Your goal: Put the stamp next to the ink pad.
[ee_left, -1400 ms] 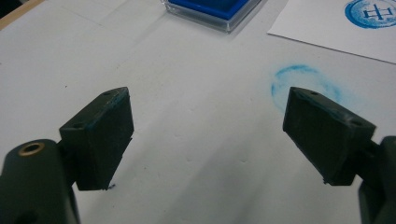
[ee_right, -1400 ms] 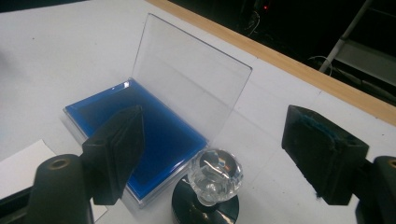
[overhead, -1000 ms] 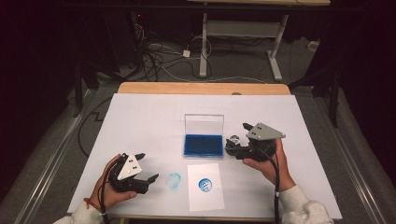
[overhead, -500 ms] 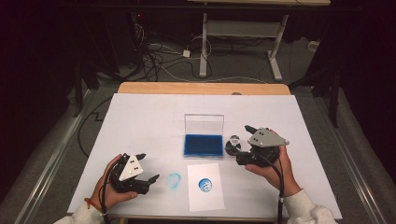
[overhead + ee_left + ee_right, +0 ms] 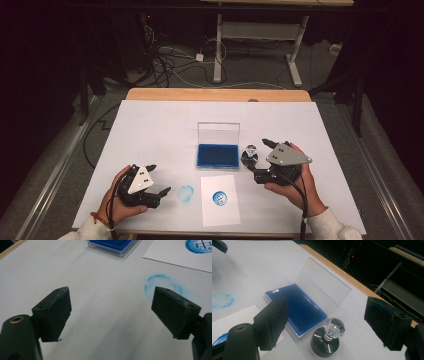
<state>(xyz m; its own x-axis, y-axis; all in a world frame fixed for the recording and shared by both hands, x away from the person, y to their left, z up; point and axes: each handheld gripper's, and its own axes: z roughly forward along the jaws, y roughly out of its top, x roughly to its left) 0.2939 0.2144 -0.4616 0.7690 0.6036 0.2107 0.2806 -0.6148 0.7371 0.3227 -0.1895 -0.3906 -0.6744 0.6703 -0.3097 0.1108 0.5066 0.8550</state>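
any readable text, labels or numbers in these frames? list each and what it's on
No legible text anywhere.
Round blue stamp print on the paper sheet: a design inside a ring, too blurred to read.
Small pale label at the ink pad corner: too small to read.
Blue smudge on the table: no characters.

Right gripper (image 5: 256,159) pulls back toward person and slightly right, jaws open, now clear of stamp (image 5: 249,153) beside ink pad (image 5: 218,155).
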